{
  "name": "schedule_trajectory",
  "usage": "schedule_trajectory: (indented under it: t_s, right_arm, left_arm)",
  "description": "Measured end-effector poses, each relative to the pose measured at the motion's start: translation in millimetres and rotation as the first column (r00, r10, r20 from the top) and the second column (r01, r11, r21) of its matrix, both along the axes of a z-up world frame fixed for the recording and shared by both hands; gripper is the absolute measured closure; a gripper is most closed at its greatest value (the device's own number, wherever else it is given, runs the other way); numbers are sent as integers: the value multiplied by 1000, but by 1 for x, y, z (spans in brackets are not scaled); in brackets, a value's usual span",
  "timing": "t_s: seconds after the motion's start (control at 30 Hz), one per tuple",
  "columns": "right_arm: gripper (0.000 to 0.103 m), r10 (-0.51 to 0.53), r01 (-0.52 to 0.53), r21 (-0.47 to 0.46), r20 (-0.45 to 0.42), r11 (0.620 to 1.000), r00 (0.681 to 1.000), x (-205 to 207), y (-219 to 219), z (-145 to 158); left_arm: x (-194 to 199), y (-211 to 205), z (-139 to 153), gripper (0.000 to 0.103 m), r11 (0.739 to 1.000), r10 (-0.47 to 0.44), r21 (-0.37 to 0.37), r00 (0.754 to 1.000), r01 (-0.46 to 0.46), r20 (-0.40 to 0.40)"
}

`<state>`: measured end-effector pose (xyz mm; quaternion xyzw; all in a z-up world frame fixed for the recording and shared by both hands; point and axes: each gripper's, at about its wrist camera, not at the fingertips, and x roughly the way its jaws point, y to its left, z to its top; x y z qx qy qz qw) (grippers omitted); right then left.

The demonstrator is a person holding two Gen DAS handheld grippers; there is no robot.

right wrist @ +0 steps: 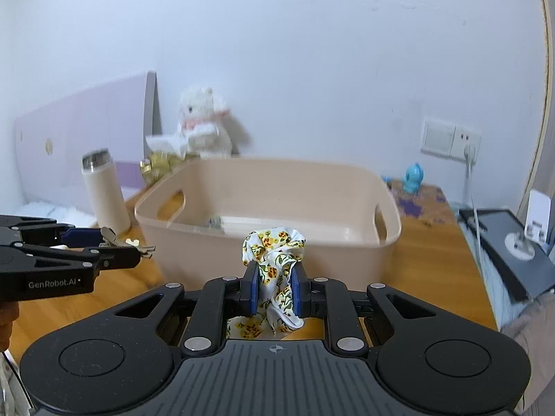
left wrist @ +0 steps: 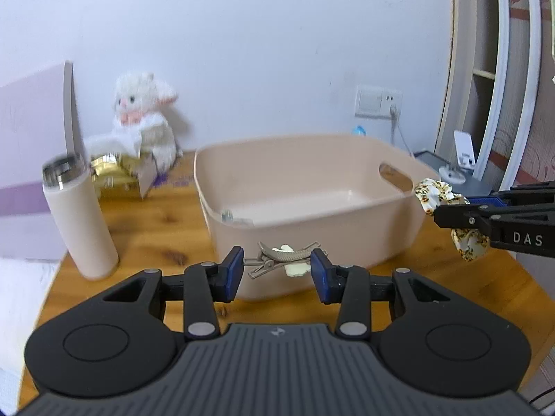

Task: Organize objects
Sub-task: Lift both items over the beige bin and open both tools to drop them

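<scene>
**Two loads short of the bin**

One wooden table (right wrist: 430, 242) carried everything. On it stood one beige bin (right wrist: 267, 215), near the middle and open-topped with a handle slot at each end; a single small item lay on its floor, too blurred to name. One bottle (left wrist: 81, 222) stood near the table's left edge, upright, well apart from the bin. One white plush (left wrist: 145, 121) sat at the far-left corner against the wall, beside a gold packet (left wrist: 111, 173). One small blue figure (right wrist: 412, 177) stood at the far edge, behind the bin's right end.

The right gripper (right wrist: 274, 289) was clenched on one floral scrunchie (right wrist: 274, 260), held in front of the bin's near wall. The left gripper (left wrist: 276, 269) held one hair clip (left wrist: 277, 260) lengthwise, a pad at each end — also short of the near wall and about level with it.

Judged from here, the clip was the likelier trouble: pinched only by its tips, it could pivot or spring out if the pads eased, and fall on the table at the near edge rather than in the bin. Either load could also catch the near rim if carried forward too low. The scrunchie hung loose below the pads, so its tail might snag the rim — or cling to a pad on letting go. The grippers were close together; both heading for the bin at once could knock them.
</scene>
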<state>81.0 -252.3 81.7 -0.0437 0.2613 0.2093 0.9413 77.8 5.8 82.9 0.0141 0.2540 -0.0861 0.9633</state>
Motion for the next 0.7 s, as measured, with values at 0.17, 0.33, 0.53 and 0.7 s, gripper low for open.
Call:
schedule_trajectory:
  t_s: [0.17,0.33,0.53,0.7]
  right_arm:
    - [85,-13,11,42,49,999,999,15,1,20]
    - [85,-29,24,74,68,997,997,37,8,29]
    - [85,-57,50,94,65,994,996,65,15,27]
    - [85,-92,88,107,35,990,995,92,17,18]
  left_arm:
    - [14,-2,21,59,1000,0,20,999,-1,45]
    - [40,-6,32,59,1000,7,29,999,-9,54]
    - [80,-12,31,59,999,23,44,1000,-24,20]
    - [117,-20,15,59,998,36,61,998,-32,-55]
